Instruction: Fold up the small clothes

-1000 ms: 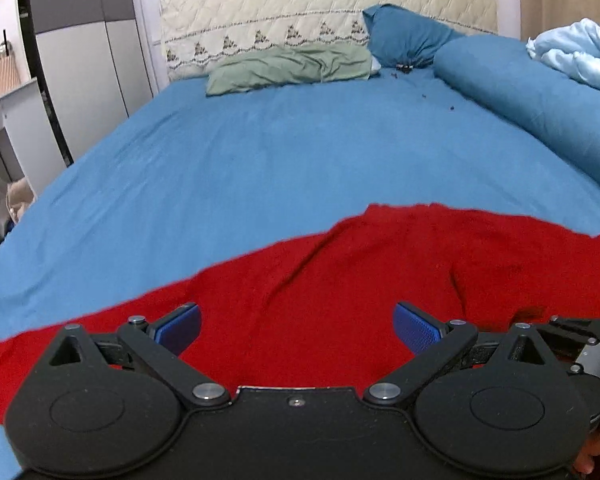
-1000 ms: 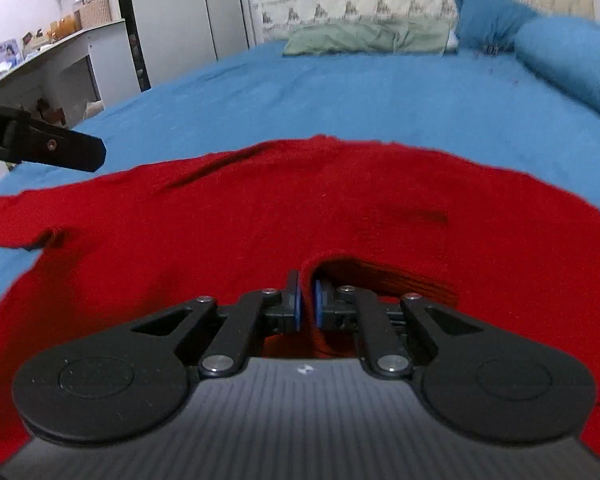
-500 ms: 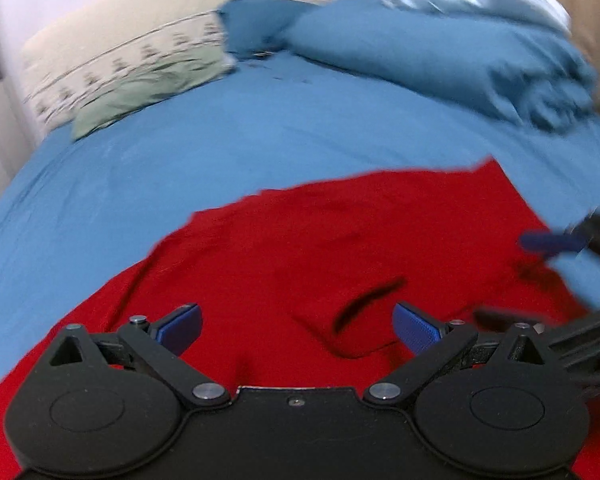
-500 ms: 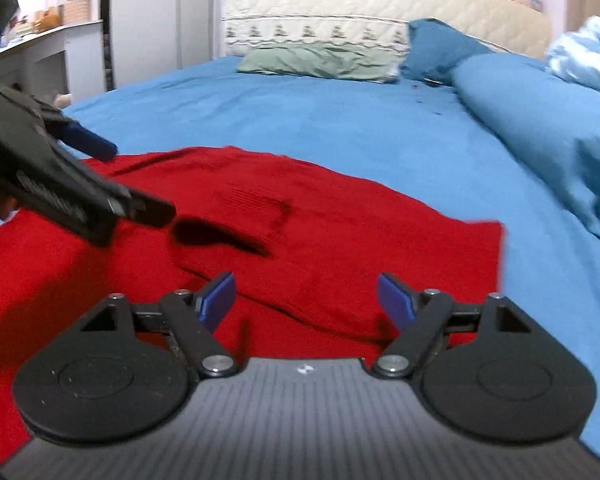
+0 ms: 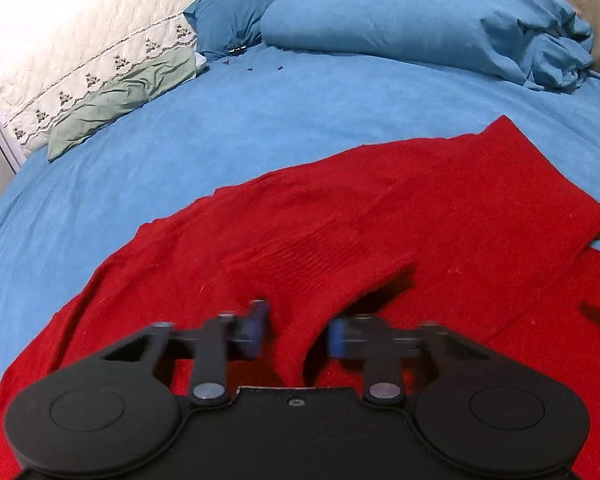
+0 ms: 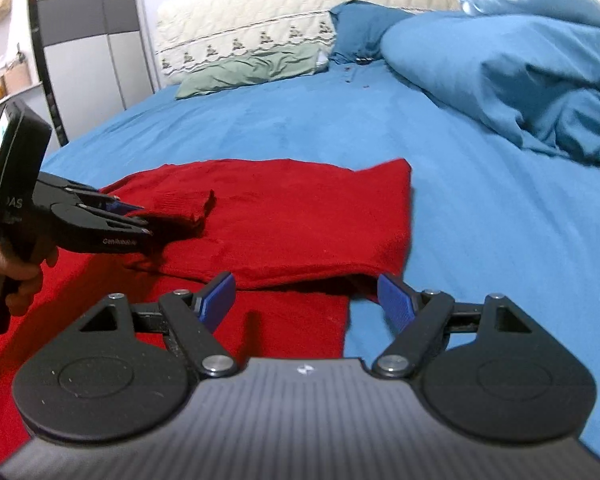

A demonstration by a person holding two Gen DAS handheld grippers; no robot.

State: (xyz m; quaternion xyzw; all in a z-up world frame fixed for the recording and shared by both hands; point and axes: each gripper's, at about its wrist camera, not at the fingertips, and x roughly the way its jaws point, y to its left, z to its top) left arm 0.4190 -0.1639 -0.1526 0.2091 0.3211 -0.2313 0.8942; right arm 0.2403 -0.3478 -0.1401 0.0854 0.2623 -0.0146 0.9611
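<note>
A red knit garment (image 5: 380, 232) lies on the blue bed sheet (image 5: 180, 132), with one part folded over the rest. My left gripper (image 5: 296, 330) is partly closed around a raised fold of the red cloth; its fingers are motion-blurred. It also shows in the right wrist view (image 6: 140, 220), its tips at a cloth flap (image 6: 188, 212). My right gripper (image 6: 306, 298) is open and empty, just short of the folded garment's (image 6: 300, 224) near edge.
A rolled blue duvet (image 5: 420, 28) lies at the right of the bed. A green pillow (image 5: 120, 96) and a blue pillow (image 5: 228, 20) rest by the quilted headboard (image 5: 100, 40). A wardrobe (image 6: 92, 48) stands at the left.
My right gripper opened, let go of the red cloth and drew back to the right. My left gripper swung over the folded flap and its fingers are closing on it.
</note>
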